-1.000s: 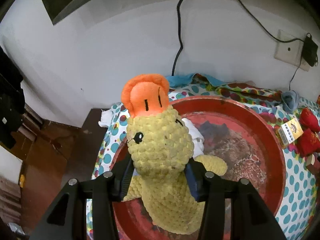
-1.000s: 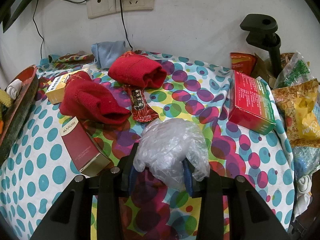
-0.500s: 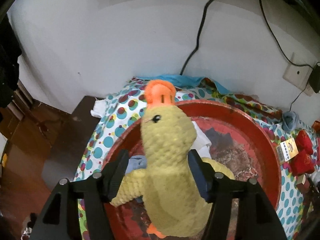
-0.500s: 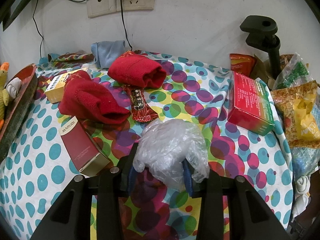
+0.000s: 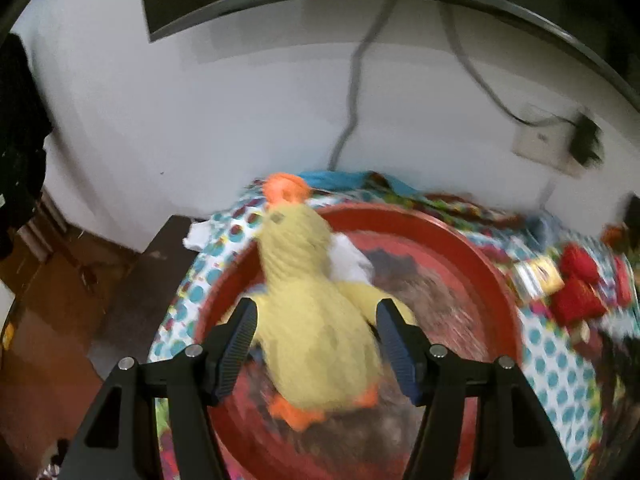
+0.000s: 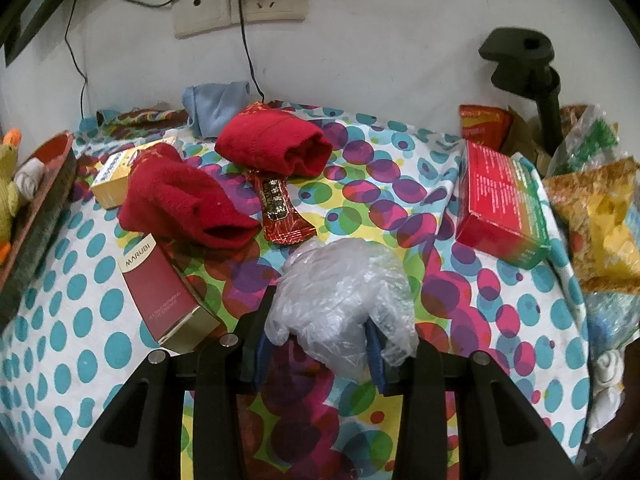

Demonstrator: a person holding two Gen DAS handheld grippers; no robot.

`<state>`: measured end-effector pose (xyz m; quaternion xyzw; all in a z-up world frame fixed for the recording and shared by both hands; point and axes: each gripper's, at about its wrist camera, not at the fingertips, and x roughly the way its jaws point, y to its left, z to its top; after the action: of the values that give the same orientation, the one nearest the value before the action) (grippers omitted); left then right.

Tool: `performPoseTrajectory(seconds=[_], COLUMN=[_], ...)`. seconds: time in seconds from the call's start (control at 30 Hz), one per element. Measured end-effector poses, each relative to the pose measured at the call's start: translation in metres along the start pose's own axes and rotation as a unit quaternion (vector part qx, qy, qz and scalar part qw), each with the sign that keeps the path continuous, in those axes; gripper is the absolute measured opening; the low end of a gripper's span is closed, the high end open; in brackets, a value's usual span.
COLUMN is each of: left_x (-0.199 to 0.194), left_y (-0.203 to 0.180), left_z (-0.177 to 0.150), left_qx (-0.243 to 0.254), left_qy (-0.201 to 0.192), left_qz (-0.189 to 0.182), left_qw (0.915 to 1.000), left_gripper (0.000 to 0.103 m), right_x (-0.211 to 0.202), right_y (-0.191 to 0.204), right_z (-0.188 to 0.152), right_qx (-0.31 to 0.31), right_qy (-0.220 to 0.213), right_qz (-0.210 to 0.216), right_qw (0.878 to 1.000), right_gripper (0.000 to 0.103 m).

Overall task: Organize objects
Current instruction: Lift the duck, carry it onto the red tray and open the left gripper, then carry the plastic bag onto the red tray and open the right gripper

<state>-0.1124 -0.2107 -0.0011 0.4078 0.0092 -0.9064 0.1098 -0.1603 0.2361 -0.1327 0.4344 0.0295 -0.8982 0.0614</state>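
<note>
A yellow plush duck (image 5: 308, 300) with an orange beak lies in the red round tray (image 5: 460, 240), on a white cloth (image 5: 348, 258). My left gripper (image 5: 316, 336) is open, its blue pads (image 5: 240, 340) apart on either side of the duck's body. The view is blurred. My right gripper (image 6: 316, 344) is shut on a crumpled clear plastic bag (image 6: 340, 296) just above the dotted tablecloth (image 6: 72, 344). The duck (image 6: 8, 184) and tray rim (image 6: 52, 184) show at the far left of the right wrist view.
On the cloth lie two red socks (image 6: 184, 204) (image 6: 276, 148), a red snack bar (image 6: 280, 208), a dark red MARUBI box (image 6: 164, 300), a gold box (image 6: 116, 172), a blue cloth (image 6: 216, 104), a red-green box (image 6: 504, 204) and snack bags (image 6: 596, 216). A black stand (image 6: 532, 80) rises at the right.
My left gripper has opened and let go of the duck, which dropped into the red tray. The left gripper has pulled back and up. The right gripper holds still with the bag.
</note>
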Motion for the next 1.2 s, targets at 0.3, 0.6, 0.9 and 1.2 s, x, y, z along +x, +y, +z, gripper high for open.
performPoseTrajectory(seconds=[0.3,0.6,0.9,1.2], left_x=[-0.029,-0.026,-0.033,-0.045], left_y=[-0.046,-0.062,-0.074,-0.078], left_z=[-0.055,-0.09,-0.123,-0.158], left_qx=[0.031,0.02,0.05,0.067], left_qy=[0.017,0.037,0.025,0.027], left_qz=[-0.069,-0.093,-0.059,-0.062], left_qw=[0.997,0.9948,0.9967,0.9954], left_gripper=[0.064,0.064,0.064,0.064], right_x=[-0.003,-0.011,-0.023,-0.037], right_y=[-0.001,-0.006,-0.024,-0.047], right_z=[-0.001,-0.004,-0.01,-0.017], right_qx=[-0.001,-0.002,0.0,-0.005], right_qy=[-0.003,-0.02,-0.026,-0.024], right_qz=[-0.005,-0.018,-0.043,-0.062], right_qw=[1.0,1.0,0.999,0.998], right_gripper=[0.035,0.035,0.035,0.035])
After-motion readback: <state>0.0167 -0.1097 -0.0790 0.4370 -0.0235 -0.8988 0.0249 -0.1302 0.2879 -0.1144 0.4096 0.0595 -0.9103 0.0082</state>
